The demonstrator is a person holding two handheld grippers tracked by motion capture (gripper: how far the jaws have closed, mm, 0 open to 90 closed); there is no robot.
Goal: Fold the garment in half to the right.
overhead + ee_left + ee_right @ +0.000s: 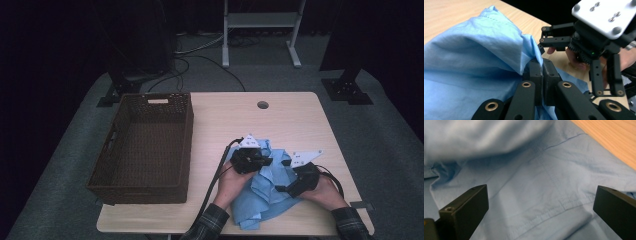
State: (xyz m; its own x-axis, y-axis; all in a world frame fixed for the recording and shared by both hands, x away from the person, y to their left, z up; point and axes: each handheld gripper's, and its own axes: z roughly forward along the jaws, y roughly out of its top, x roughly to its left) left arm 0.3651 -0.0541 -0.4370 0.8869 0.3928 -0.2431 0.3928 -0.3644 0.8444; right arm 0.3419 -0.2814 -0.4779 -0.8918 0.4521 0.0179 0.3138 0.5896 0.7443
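Looking down from the high view, we see a crumpled light-blue cloth (267, 192) lying on the near right part of the wooden table (280, 115), with both hands working on it. The left gripper (260, 159) sits over the cloth's far left edge. In the left gripper view its jaws are pressed together on a raised fold of the blue fabric (474, 62), which rises in a peak from the pinch point and drapes away to the left of that view. The right gripper (286, 175) rests just beside it, over the cloth's right half. In the right gripper view we see its two black jaws standing wide apart, with a flat stretch of the cloth and a stitched seam (536, 195) lying between and beyond them; the pads press on nothing there. The left gripper view also shows that other gripper close by on the right, its grey plate (602, 15) uppermost.

On the left half of the table stands a dark brown woven basket (187, 145), well apart from the cloth. A round hole (262, 105) sits near the table's far edge.
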